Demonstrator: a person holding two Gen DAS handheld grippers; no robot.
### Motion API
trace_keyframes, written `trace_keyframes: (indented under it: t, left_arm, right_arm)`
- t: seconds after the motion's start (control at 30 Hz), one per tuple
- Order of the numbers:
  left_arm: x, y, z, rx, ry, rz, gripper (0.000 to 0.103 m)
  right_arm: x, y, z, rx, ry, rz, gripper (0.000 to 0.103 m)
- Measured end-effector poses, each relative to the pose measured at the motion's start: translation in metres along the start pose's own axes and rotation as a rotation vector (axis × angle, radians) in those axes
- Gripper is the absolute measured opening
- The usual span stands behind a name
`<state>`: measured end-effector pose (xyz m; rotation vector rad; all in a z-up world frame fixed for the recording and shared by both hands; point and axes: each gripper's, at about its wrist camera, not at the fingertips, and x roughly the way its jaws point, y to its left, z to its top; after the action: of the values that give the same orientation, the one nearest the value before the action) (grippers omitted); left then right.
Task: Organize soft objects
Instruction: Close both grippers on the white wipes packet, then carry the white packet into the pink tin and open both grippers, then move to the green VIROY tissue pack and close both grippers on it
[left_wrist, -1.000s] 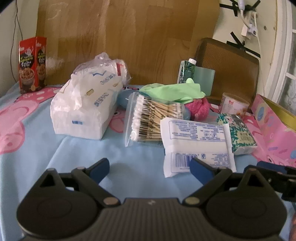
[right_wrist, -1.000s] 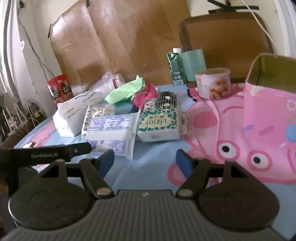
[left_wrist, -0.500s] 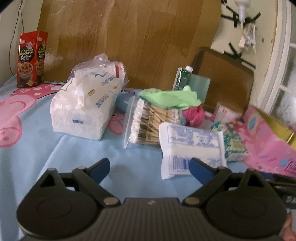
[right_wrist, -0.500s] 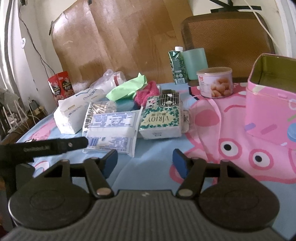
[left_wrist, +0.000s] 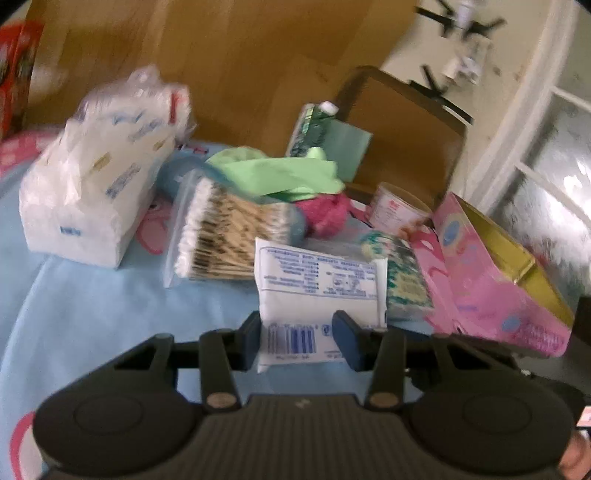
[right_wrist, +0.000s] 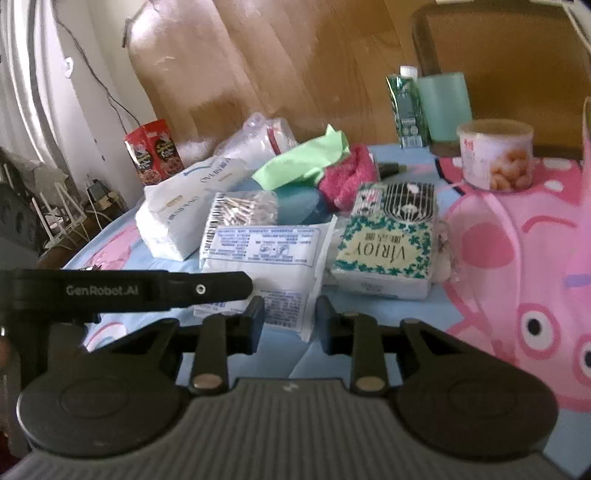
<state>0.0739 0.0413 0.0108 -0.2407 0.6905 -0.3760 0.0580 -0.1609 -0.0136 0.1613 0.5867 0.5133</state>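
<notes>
Where half a second ago both tools hung back with jaws spread wide, they now stand narrowed and advanced onto one item.

Landmark: flat white plastic-wrapped pack with blue print (left_wrist: 317, 280), lying on the light-blue cartoon-print tablecloth (left_wrist: 92, 317).
- Left gripper (left_wrist: 301, 338): jaws partly closed, straddling the pack's near edge; whether the pads touch it, I cannot tell through the blur.
- Right gripper (right_wrist: 290, 319): jaws also narrowed, at the pack's near corner; nothing visibly held.
- Just beyond the pack: clear bag of wooden cotton swabs (left_wrist: 221, 236).
- Beside the pack, toward the tin: green-and-white floral tissue packet (right_wrist: 388, 251).
- Behind the swabs: large white tissue pack in loose wrapper (left_wrist: 92, 199), light-green cloth (left_wrist: 280, 173), pink fuzzy cloth (left_wrist: 328, 218).
- Beyond the floral packet: open pink tin box (left_wrist: 498, 280), the likely destination.

Judgement: sorting is barely begun; the first pickup appears under way.
</notes>
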Motion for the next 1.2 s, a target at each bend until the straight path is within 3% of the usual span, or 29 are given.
trace_keyframes:
  t: [0.17, 0.3, 0.53, 0.77, 1.0, 1.1, 1.2]
  left_arm:
    - [-0.022, -0.040, -0.002, 0.081, -0.069, -0.038, 0.042]
    - [-0.019, -0.085, 0.010, 0.169, -0.107, -0.100, 0.042]
    - [0.024, -0.181, 0.030, 0.291, -0.102, -0.229, 0.043]
    - [0.074, -0.255, 0.026, 0.348, -0.065, -0.314, 0.045]
    - [0.108, -0.286, 0.021, 0.370, -0.049, -0.270, 0.046]
    - [0.107, -0.283, 0.019, 0.361, -0.044, -0.262, 0.051]
    - [0.091, -0.271, 0.020, 0.352, -0.081, -0.264, 0.054]
  right_arm:
    - [-0.043, -0.001, -0.011, -0.019, -0.115, -0.021, 0.033]
    - [-0.082, -0.012, -0.012, -0.027, -0.248, -0.100, 0.033]
    - [-0.137, -0.062, -0.009, 0.012, -0.398, -0.310, 0.033]
    - [-0.173, -0.114, -0.018, 0.104, -0.469, -0.468, 0.033]
    - [-0.176, -0.142, -0.031, 0.173, -0.472, -0.559, 0.035]
    - [-0.180, -0.143, -0.032, 0.175, -0.502, -0.582, 0.050]
    - [-0.185, -0.138, -0.034, 0.174, -0.541, -0.581, 0.052]
